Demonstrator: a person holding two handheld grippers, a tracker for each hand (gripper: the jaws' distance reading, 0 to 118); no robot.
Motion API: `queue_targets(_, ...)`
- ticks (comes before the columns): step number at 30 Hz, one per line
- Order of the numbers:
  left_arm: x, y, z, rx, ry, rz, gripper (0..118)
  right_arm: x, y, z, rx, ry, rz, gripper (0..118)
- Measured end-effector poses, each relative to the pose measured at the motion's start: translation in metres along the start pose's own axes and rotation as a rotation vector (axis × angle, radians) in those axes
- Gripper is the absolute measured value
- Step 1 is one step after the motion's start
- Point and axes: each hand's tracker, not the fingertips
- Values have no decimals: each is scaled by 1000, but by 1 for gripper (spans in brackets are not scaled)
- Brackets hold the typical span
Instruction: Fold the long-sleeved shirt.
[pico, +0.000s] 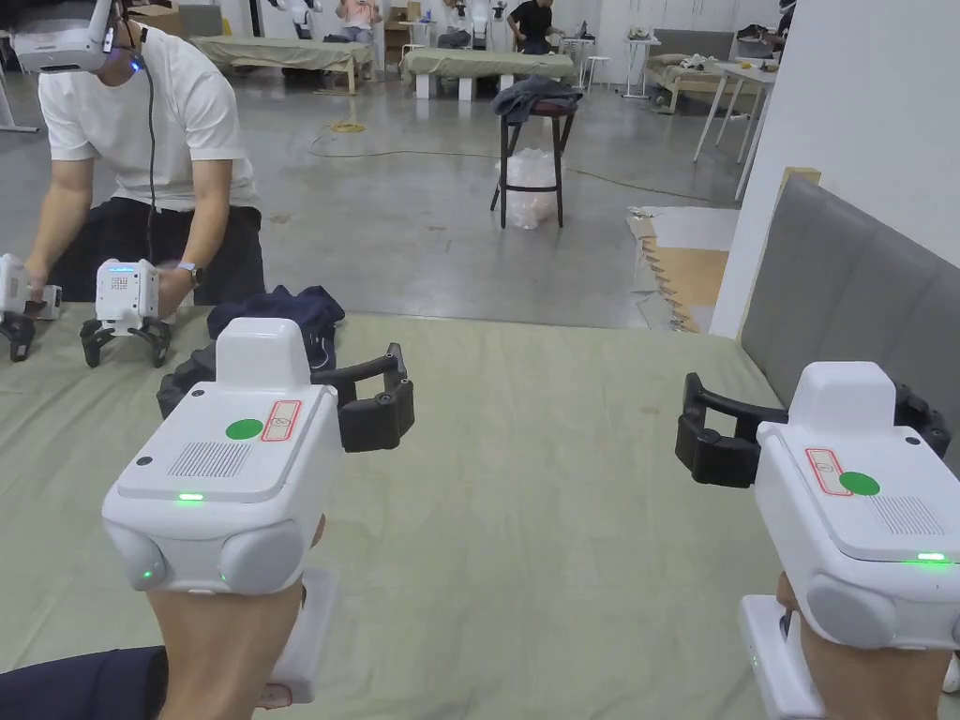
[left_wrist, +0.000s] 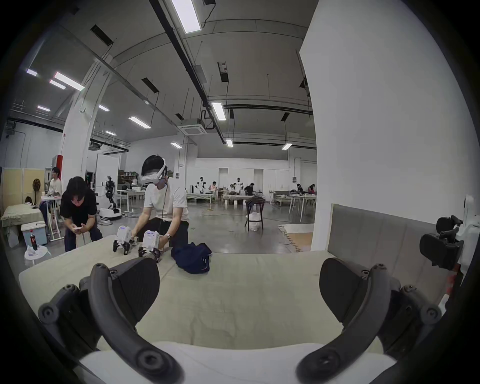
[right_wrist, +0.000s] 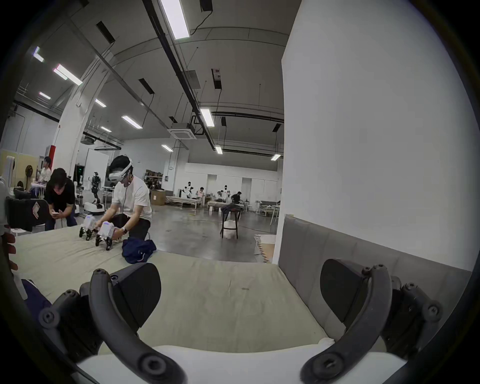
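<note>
you are holding both the left tool (pico: 283, 386) and right tool (pico: 808, 427) wide and empty; reaching for the crumpled shirt (pico: 281, 314), you are risking pinching the bed (pico: 562, 487) sheet.

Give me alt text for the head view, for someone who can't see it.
Two white handheld grippers, the left gripper and right gripper, hover open and empty over a pale green bed cover. A crumpled dark blue shirt lies at the far edge, beside another person holding similar grippers.
</note>
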Motion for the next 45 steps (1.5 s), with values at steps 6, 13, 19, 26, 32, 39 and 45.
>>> queue_targets(6,4,2,0,4,5,-22,111,2,2,3,7,3,-3,118)
queue_targets(13,5,1,0,4,11,-25,111,0,5,6,21,8,6,118)
queue_targets(19,5,2,-2,-7,18,-22,111,-3,5,6,23,16,22,118)
queue_targets(26,4,4,-3,-17,24,-21,111,-3,5,7,20,14,20,118)
queue_targets(32,4,8,-4,-12,40,-5,111,-3,8,8,27,15,27,118)
queue_targets(39,3,12,-7,1,113,4,111,-4,8,7,20,0,34,118)
queue_targets(45,7,17,-3,3,36,-39,111,-2,7,6,11,-8,17,118)
